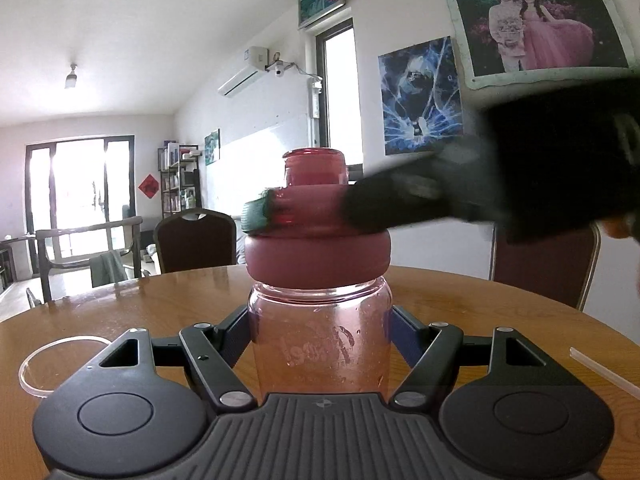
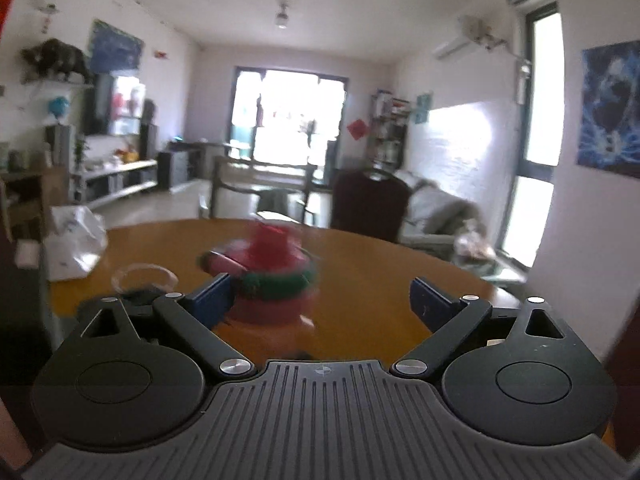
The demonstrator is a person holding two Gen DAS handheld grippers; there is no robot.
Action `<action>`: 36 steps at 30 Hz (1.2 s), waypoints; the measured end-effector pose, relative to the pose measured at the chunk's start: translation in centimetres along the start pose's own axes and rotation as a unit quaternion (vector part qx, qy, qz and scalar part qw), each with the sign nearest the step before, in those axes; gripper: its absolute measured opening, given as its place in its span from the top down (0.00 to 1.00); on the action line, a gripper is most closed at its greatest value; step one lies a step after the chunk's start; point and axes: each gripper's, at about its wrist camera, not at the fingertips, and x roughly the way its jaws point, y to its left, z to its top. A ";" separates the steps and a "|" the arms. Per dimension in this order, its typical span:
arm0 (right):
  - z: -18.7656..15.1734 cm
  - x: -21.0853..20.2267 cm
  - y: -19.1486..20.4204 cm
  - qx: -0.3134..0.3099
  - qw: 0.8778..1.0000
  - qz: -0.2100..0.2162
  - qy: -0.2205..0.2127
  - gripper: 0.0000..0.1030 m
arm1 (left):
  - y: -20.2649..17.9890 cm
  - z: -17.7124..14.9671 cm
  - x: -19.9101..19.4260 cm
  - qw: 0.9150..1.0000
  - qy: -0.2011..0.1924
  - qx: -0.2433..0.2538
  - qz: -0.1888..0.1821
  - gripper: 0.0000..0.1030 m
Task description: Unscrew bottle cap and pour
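A pink see-through bottle (image 1: 320,344) stands upright on the round wooden table (image 1: 160,300), with my left gripper (image 1: 320,332) shut on its body. Its red cap (image 1: 316,240) carries a green band (image 1: 258,212). From the right, a dark, blurred finger (image 1: 400,200) of my right gripper reaches in at cap height and overlaps the cap's right side. In the blurred right wrist view my right gripper (image 2: 320,286) is wide open. The cap (image 2: 272,276) sits close to its left finger (image 2: 212,296), with a broad gap to the right finger (image 2: 432,304).
A clear glass (image 1: 52,360) stands on the table left of the bottle, also visible as the glass (image 2: 144,276). A clear stick (image 1: 604,372) lies at the right. A white plastic bag (image 2: 76,244) sits at the table's left edge. Dark chairs (image 1: 196,240) stand behind.
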 end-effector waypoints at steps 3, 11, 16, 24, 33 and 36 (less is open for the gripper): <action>-0.1 -0.8 -1.7 0.028 0.999 0.016 -0.001 0.15 | -0.1 0.0 0.2 1.000 0.001 0.000 0.002 0.31; 0.7 -0.9 -2.2 0.054 0.997 0.050 -0.009 0.11 | 0.1 -0.1 0.3 1.000 0.001 0.002 0.003 0.31; 1.0 -0.5 -2.4 0.057 0.997 0.042 -0.009 0.10 | 0.2 -0.3 0.3 1.000 0.001 0.002 0.001 0.31; 1.6 0.0 -2.6 0.062 0.998 0.028 -0.010 0.07 | -0.6 -0.2 -0.4 1.000 0.000 0.007 0.002 0.31; 2.2 0.5 -2.7 0.067 0.997 0.021 -0.011 0.11 | -0.1 -0.3 -0.1 1.000 0.001 0.003 0.002 0.31; 1.7 0.6 -1.4 0.067 0.996 0.060 -0.009 0.15 | 0.1 -0.3 0.1 1.000 0.001 0.002 0.002 0.31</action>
